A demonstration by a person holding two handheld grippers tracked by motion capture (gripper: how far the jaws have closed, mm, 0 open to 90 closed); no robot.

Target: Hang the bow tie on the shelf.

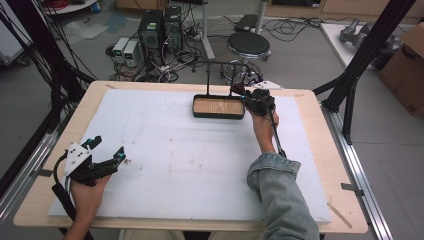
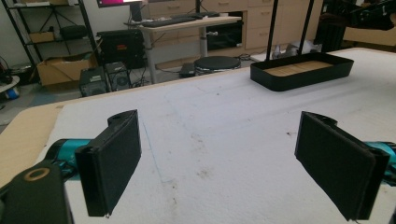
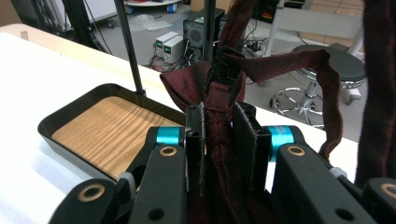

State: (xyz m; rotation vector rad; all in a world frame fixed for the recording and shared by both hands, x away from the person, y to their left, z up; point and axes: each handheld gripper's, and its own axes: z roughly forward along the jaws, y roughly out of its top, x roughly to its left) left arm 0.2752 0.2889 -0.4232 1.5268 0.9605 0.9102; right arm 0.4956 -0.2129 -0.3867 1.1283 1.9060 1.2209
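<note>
My right gripper sits at the right end of a black tray with a wooden floor. It is shut on a dark red fabric strap, which carries a black clip just above the pads. The strap loops up and to the right, above the tray's far corner. A thin black rail frame stands over the tray. My left gripper rests at the mat's left edge, open and empty. Its wide-set pads face the distant tray.
A white foam mat covers the wooden table. Beyond the far edge are a round stool, computer towers and cables on the floor. A cardboard box and black frame struts stand at the right.
</note>
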